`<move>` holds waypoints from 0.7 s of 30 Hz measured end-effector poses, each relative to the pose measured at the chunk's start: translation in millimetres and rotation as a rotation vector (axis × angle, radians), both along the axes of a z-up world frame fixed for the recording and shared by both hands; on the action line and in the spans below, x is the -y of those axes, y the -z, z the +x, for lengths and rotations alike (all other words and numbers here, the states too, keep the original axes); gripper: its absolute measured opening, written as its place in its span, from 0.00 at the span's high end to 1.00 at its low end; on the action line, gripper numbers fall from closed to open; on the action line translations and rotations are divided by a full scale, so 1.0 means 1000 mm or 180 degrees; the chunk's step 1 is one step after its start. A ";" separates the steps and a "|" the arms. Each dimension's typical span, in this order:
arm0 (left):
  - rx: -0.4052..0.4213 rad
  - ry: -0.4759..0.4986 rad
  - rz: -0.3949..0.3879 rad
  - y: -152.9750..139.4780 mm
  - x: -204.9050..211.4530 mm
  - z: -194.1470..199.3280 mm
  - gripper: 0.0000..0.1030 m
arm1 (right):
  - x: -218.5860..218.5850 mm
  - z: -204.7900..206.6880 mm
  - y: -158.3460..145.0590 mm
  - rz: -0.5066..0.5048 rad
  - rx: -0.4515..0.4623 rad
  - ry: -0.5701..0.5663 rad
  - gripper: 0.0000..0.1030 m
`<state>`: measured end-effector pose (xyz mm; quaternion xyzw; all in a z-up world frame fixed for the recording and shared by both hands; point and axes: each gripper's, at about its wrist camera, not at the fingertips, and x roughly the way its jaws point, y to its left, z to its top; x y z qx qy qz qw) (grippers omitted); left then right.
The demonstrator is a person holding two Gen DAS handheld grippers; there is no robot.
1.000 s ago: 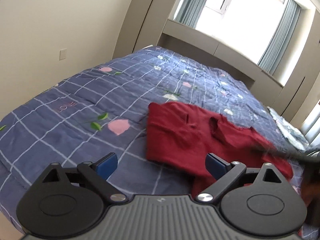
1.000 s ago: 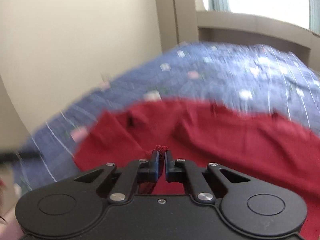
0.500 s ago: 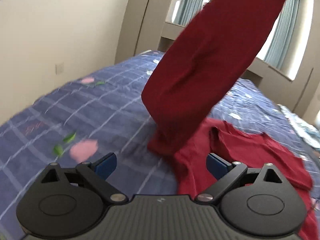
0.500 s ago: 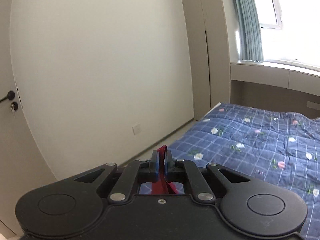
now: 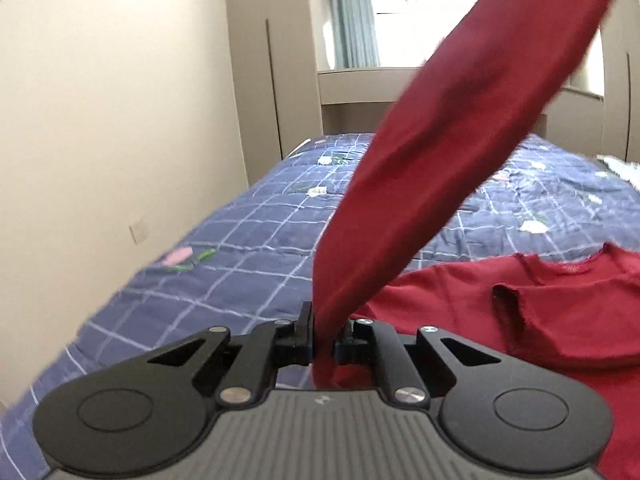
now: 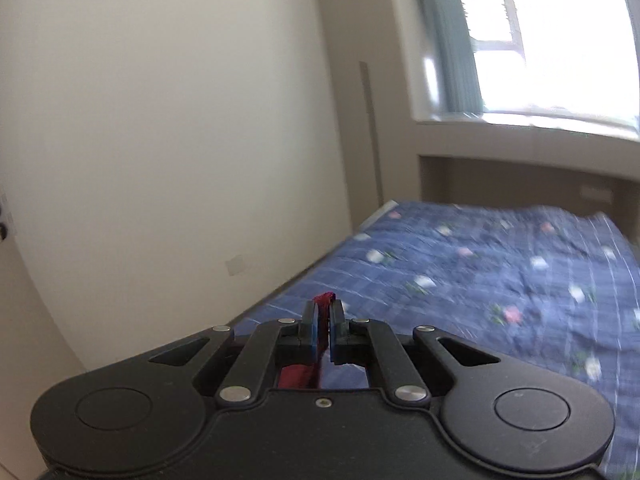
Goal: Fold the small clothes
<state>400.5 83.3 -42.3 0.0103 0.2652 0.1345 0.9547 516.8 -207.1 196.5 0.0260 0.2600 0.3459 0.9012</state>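
Wall fills the far left of both views, with the blue checked quilt [image 5: 248,248] running away toward the window. On the left wrist view, the left gripper [image 5: 322,340] has its jaws pressed together on a bunched end of the red garment [image 5: 424,184], which rises from the pinch in a taut, blurred band up and to the right, out of the top corner of the frame. So the garment's long axis runs diagonally from this low grip toward something higher on the right, presumably the other hand. Further right, the rest of the red cloth lies on the quilt, a folded-over flap and a raw-edged neckline or hem showing. On the right wrist view, the right gripper [image 6: 323,326] is likewise closed on a small red tuft poking above its tips, with more red hanging below; it looks out over the bed, well above it. Judging from this, the cloth is stretched between the two grips, left low and near the bed, right high, and the next move depends on bringing those ends level to spread it flat.
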 end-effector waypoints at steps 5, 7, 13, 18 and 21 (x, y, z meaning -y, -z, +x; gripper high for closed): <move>-0.0094 0.0343 0.0444 0.012 0.028 -0.002 0.87 | 0.069 0.013 0.086 -0.0105 -0.0342 0.0454 0.96; -0.0182 0.0497 0.0425 0.016 0.037 -0.005 0.74 | 0.091 0.017 0.123 -0.0229 -0.0433 0.0613 0.96; -0.0291 0.0845 -0.0268 0.017 0.030 -0.022 0.41 | 0.134 0.020 0.202 -0.0220 -0.0874 0.0895 0.96; -0.0280 0.0841 -0.0962 0.015 -0.008 -0.027 0.23 | 0.148 0.017 0.228 -0.0134 -0.0953 0.0916 0.96; -0.0275 0.0634 -0.1055 0.012 -0.025 -0.012 0.19 | 0.151 0.015 0.231 -0.0079 -0.0976 0.0909 0.95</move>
